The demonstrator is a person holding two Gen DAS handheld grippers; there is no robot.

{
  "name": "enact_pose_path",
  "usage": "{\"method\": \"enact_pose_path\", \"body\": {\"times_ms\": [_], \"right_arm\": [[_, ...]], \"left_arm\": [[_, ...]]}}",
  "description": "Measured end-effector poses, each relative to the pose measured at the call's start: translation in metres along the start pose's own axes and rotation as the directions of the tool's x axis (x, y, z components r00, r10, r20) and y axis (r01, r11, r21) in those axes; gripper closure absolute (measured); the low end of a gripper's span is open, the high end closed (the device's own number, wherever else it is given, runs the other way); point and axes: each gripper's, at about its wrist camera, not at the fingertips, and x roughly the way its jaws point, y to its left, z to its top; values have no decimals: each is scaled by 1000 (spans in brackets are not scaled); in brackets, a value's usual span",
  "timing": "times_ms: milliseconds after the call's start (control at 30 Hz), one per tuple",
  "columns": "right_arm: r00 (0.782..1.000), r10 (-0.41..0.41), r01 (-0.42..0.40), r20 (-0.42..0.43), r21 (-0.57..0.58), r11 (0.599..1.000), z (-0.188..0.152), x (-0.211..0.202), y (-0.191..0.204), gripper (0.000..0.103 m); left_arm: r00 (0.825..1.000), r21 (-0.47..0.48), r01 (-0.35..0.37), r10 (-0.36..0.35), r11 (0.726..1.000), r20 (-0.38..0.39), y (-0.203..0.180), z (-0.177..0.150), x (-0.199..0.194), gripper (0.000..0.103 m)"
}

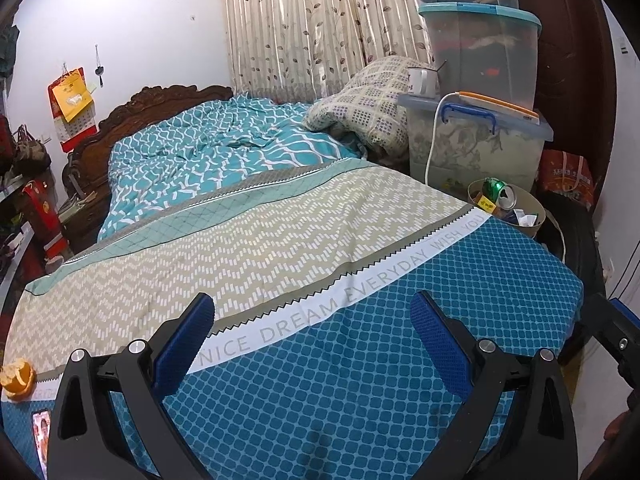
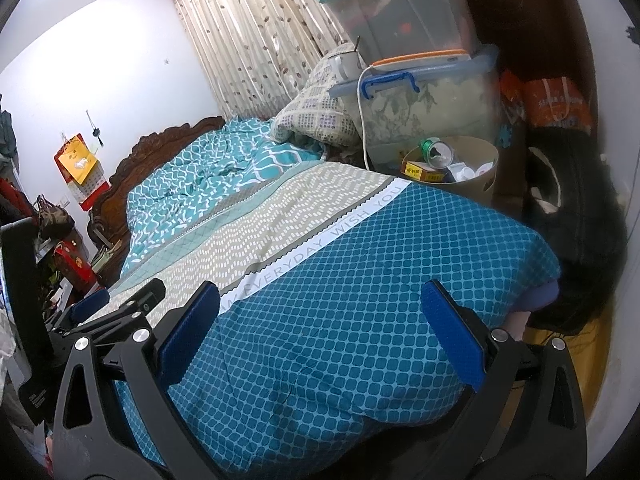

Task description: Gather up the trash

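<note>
Orange peel (image 1: 17, 378) lies on the bed (image 1: 340, 360), far left of the released, empty left gripper (image 1: 312, 336). Right gripper (image 2: 320, 320) likewise released. Step: locating trash. Next: left gripper reaches the peel; bin (image 1: 532, 204) is beyond the bed.

- Bedspread (image 1: 400, 360): matt woven cloth, printed; creased at the duvet (image 1: 208, 148).
- Headboard (image 1: 160, 100): carved dark wood, faintly glossy.
- Curtain (image 1: 312, 28): thin cloth with a satin sheen.
- Storage boxes (image 1: 480, 52): translucent smooth plastic, cloudy.
- Waste bin (image 2: 486, 178): matt beige plastic.
- Can (image 2: 438, 154) in the bin: shiny crumpled metal.
- Mug (image 1: 422, 80): glossy white enamel or ceramic; cannot tell which.
- Left gripper (image 1: 312, 338): matt black plastic, dimpled blue pads (image 1: 188, 340), bright metal pins.
- Orange peel (image 1: 18, 376): rough, dull.
</note>
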Motion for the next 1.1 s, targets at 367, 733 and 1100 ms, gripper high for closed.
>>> {"method": "enact_pose_path", "body": {"times_ms": [367,733,1100], "right_arm": [[1000,-6,6,14,-23,1000,-2,-2,11,3],[1000,-10,11,20,-33,999,-4,-4,16,3],[1000,-10,11,22,-17,1000,-5,-6,10,3]], "left_arm": [[1000,-17,3,-3,1000,-9,11,-4,3,9],[1000,-10,15,-15,1000,-14,12,-8,5,9],[1000,-7,-4,3,1000,-12,5,-7,2,9]]}}
